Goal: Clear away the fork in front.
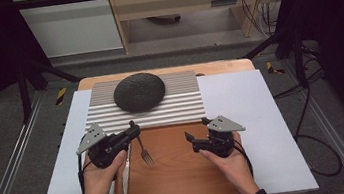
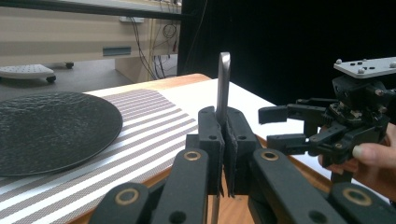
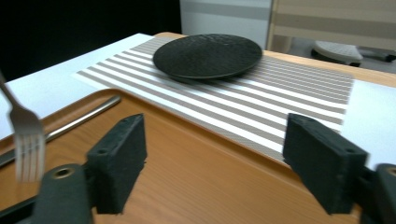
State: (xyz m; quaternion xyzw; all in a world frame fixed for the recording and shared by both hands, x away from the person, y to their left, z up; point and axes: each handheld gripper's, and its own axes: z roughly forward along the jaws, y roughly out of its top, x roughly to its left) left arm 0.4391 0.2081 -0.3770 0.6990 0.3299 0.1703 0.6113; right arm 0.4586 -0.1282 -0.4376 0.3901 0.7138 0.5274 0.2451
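My left gripper point(image 1: 131, 130) is shut on the handle of a metal fork point(image 1: 143, 152), near the far left of the wooden tray point(image 1: 185, 176). In the left gripper view the handle point(image 2: 223, 84) sticks up between the closed jaws point(image 2: 224, 140). The fork's tines point(image 3: 25, 140) hang over the tray; I cannot tell whether they touch it. A knife point(image 1: 125, 171) lies along the tray's left edge. My right gripper point(image 1: 197, 129) stands open over the tray's far right, its pads point(image 3: 119, 154) wide apart with nothing between them.
A black round plate point(image 1: 139, 92) rests on a striped placemat point(image 1: 180, 101) beyond the tray. Everything lies on a white sheet point(image 1: 247, 112) over the wooden table. The table's edges drop off to the floor left and right.
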